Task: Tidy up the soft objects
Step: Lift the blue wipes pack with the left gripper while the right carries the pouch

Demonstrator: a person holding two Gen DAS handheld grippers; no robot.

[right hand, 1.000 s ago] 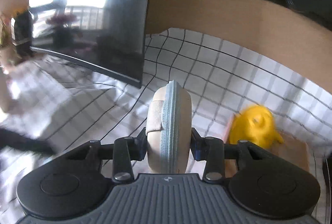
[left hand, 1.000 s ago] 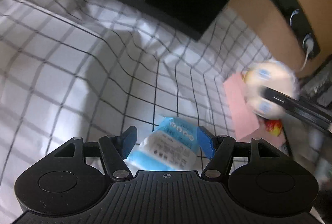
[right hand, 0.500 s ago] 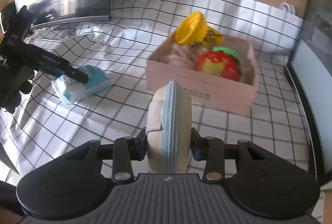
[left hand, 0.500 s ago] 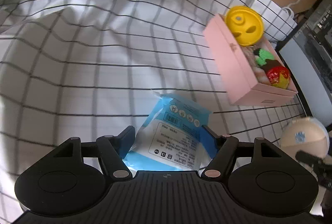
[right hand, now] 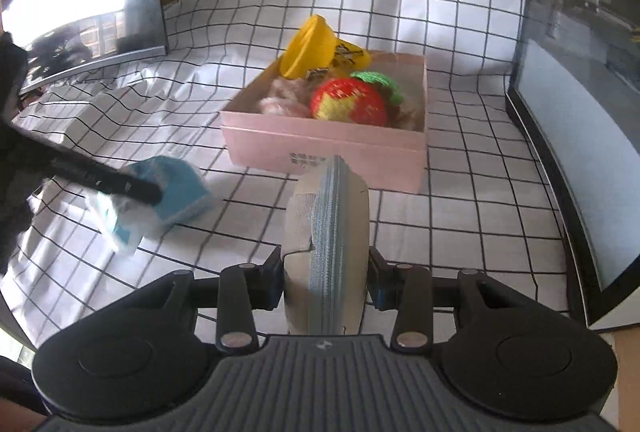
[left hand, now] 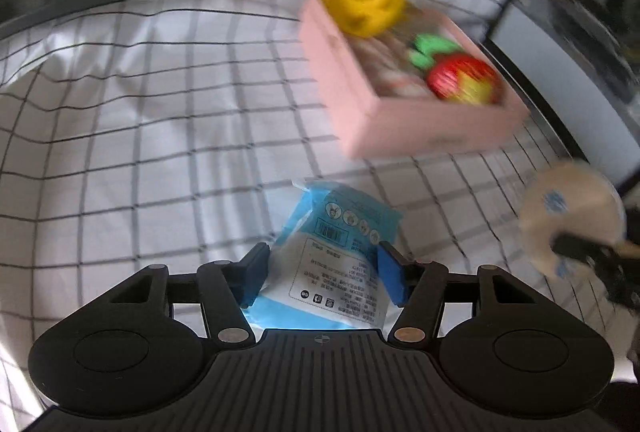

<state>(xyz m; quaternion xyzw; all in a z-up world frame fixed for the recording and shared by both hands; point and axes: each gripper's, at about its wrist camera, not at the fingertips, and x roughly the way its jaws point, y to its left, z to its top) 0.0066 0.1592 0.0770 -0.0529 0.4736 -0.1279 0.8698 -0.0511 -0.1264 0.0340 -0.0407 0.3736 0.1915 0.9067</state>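
The right claw is clamped on a beige zippered pouch, while the left claw is closing around a blue tissue pack lying on the checked surface. Let those pads seat squarely before lifting. Both loads should then travel toward twelve o'clock and lower into the pink box, clear of the knitted strawberry.

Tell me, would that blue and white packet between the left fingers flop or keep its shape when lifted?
Probably flop: the packet is a thin wrapper, crinkled at its end, so it likely sags. It looks puffy and light, perhaps tissues. Its glossy film may slip; the left gripper is closing around it.
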